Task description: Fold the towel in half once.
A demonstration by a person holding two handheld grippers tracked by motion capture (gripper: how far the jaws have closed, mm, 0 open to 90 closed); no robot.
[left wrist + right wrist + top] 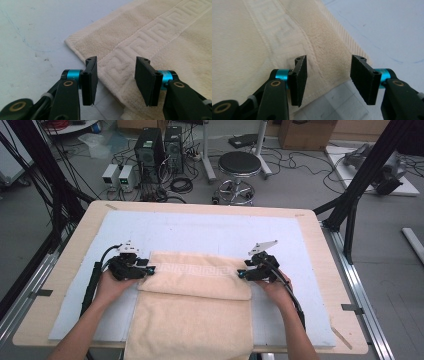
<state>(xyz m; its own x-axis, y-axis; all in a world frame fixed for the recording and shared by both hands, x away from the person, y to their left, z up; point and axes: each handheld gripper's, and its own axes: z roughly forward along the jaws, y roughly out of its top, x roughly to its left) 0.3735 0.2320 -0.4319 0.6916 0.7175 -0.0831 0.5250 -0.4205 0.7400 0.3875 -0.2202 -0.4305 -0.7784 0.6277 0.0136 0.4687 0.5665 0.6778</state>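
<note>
A cream towel [192, 300] with a woven key-pattern band lies folded on the pale blue mat [210, 232], its near part hanging over the table's front edge. My left gripper [150, 269] sits at the folded layer's left end, jaws apart over the towel's edge [117, 67], pads touching nothing. At the right end my right gripper [240, 274] also stands open above the towel's corner [324, 65]. Both hover low over the cloth, each held by a hand.
The mat covers most of the wooden table [320, 245]. Beyond the far edge stand a black stool [239, 167], computer towers [155, 150] and cables on the floor. Black frame posts [360, 185] rise at both sides.
</note>
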